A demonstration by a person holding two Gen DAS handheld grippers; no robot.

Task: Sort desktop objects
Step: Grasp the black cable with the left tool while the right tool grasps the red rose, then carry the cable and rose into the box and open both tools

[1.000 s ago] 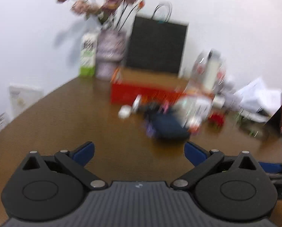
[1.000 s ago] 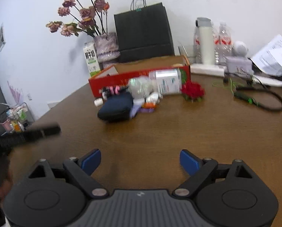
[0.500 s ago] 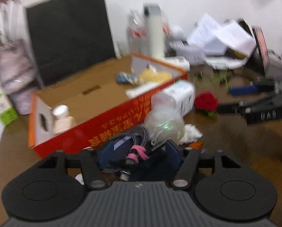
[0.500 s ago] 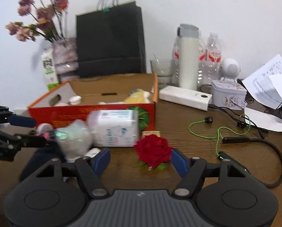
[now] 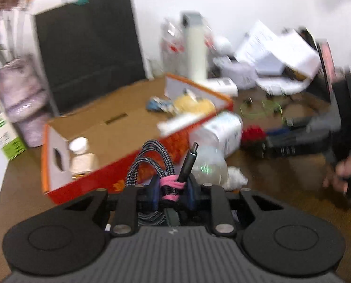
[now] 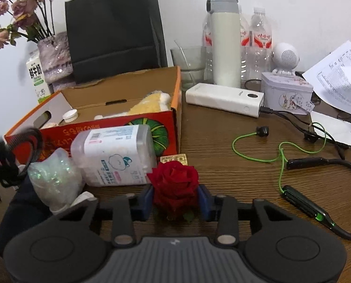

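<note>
Desktop clutter lay heaped on the brown table point(image 6: 222, 165) against the front of an open red cardboard box point(image 6: 173, 99), and two pieces of it were being taken at once. The left gripper point(image 5: 172, 192) was closing on a coiled braided cable point(image 5: 152, 158) bound with a pink tie point(image 5: 173, 185); its blue pads pressed the bundle at the tie, with the plug end sticking up above them. The right gripper point(image 6: 175, 199) was closing around a red rose point(image 6: 174, 181) that sat on the table just in front of a toppled plastic jar point(image 6: 115, 155); its pads stood against the petals on either side, though I could not tell how firmly they bore on them.

To my eye the step in hand was securing both picks before lifting. The rose looked soft, so a gentle squeeze low on the bloom would likely serve better than a hard pinch. The cable seemed best held at the tie, so the loops would not spill. Both tools pointed forward and downward over the table, side by side, the person's right hand point(image 5: 342, 172) blurred at the edge of the left view.
</note>
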